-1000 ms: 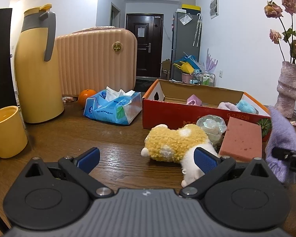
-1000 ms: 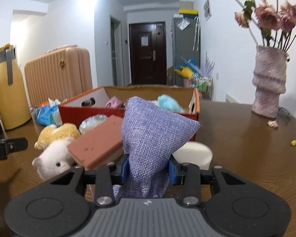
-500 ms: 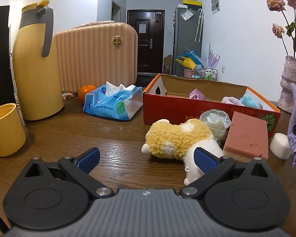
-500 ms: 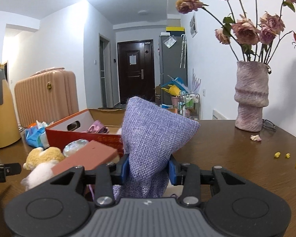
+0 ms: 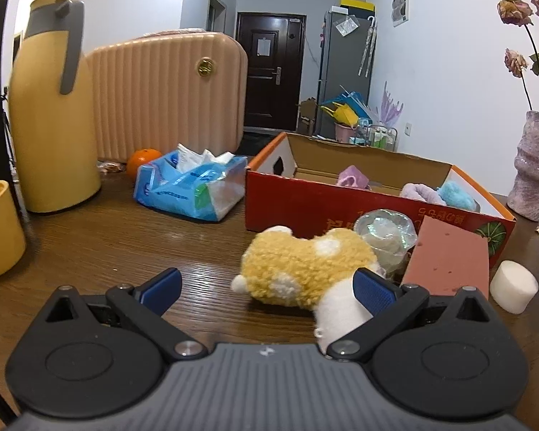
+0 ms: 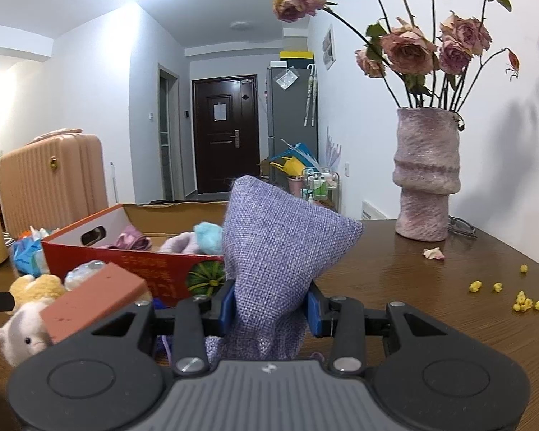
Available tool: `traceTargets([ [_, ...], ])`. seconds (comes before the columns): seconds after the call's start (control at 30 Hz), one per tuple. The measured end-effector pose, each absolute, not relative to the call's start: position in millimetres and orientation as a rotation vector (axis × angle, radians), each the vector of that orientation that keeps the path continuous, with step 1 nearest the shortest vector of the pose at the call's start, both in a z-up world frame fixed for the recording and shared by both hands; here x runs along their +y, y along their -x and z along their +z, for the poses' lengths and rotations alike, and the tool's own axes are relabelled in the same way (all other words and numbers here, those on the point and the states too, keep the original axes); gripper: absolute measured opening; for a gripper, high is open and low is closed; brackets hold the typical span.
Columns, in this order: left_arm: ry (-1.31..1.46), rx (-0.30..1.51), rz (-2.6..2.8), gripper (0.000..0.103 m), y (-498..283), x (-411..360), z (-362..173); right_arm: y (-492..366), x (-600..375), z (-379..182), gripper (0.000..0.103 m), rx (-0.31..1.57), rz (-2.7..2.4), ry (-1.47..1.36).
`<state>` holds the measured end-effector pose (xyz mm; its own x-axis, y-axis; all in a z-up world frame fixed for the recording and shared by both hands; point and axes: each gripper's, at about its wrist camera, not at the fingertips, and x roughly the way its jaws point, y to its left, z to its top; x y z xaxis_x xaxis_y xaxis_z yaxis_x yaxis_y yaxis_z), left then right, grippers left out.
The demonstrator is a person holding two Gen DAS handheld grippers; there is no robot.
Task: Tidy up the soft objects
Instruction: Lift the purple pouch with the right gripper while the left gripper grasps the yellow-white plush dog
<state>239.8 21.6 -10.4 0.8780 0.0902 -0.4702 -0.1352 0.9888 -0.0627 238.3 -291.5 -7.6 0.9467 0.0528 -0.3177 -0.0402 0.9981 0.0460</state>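
My right gripper (image 6: 269, 310) is shut on a purple cloth pouch (image 6: 284, 248) and holds it above the table, right of the red cardboard box (image 6: 133, 262). The box (image 5: 305, 204) holds a pink, a lilac and a light blue soft item. My left gripper (image 5: 266, 287) is open and empty, low over the table. A yellow and white plush toy (image 5: 305, 273) lies just ahead of its right finger. Against the box front lie a clear wrapped ball (image 5: 384, 230), a pink sponge block (image 5: 449, 258) and a white foam cylinder (image 5: 514, 287).
A yellow thermos (image 5: 50, 107), a yellow mug (image 5: 0, 230), a tissue pack (image 5: 190, 183), an orange (image 5: 143, 158) and a peach suitcase (image 5: 169, 89) stand at the left. A vase of dried roses (image 6: 427, 176) stands at the right, with petals and yellow crumbs (image 6: 521, 300) nearby.
My right gripper has risen with the pouch and moved right, out toward the edge of the left view. The white foam cylinder came into sight. The left gripper has stayed almost still.
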Motion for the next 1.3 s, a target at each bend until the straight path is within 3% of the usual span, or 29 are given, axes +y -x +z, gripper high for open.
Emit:
traceTargets([
  [0.7,-0.026,0.563,0.176,0.103,-282,-26,-23,-250,-321,-12,0.039,0.354,0.026,-0.05],
  [1.3,0.038,0.665,0.225,0.103,-292,-12,-33,-250,-320,-14,0.039,0.364,0.031,-0.047],
])
